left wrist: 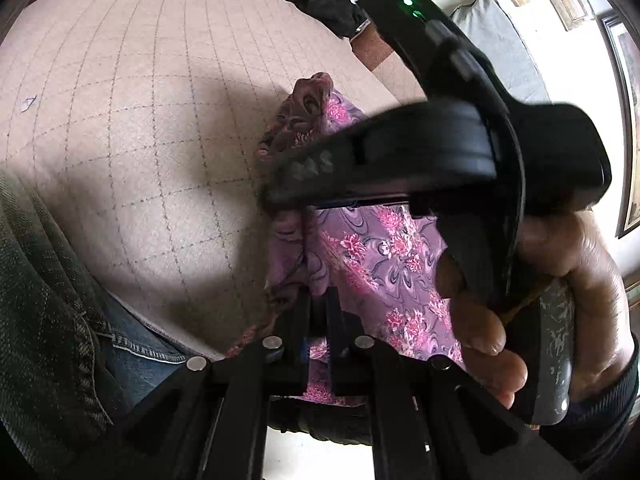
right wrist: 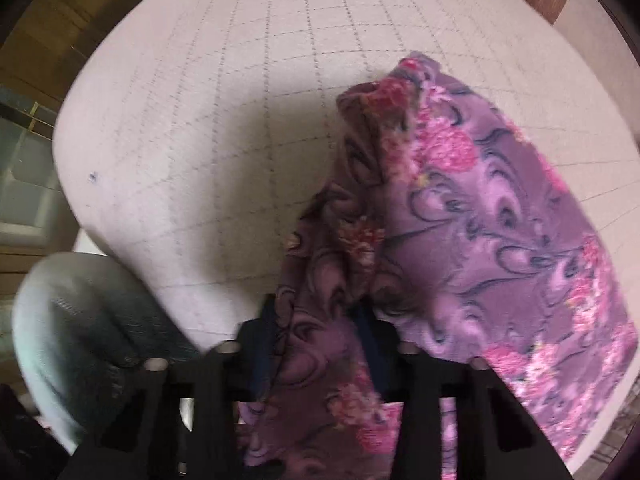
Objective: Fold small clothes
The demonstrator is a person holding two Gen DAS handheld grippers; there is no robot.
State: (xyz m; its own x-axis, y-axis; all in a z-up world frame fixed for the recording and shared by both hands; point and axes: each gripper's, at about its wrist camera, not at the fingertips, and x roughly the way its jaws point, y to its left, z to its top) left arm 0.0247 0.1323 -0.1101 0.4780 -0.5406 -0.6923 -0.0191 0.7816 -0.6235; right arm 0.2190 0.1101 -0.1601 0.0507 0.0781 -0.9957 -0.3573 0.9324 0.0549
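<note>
A small purple garment [left wrist: 376,252] with pink flowers hangs above a quilted pink surface [left wrist: 140,128]. My left gripper [left wrist: 318,312] is shut on the garment's near edge. The right gripper's black body [left wrist: 400,156] crosses the left wrist view just above, held by a hand [left wrist: 560,280], with its fingers clamped on the cloth. In the right wrist view the garment [right wrist: 480,216] drapes from my right gripper [right wrist: 320,320], which is shut on a bunched fold. The cloth hides most of both fingers.
The quilted pink surface [right wrist: 240,120] spreads wide to the left and far side. The person's jeans [left wrist: 132,352] and dark checked jacket [left wrist: 44,304] are at the near left. A grey cushion [left wrist: 500,40] and framed pictures [left wrist: 628,120] are at the right.
</note>
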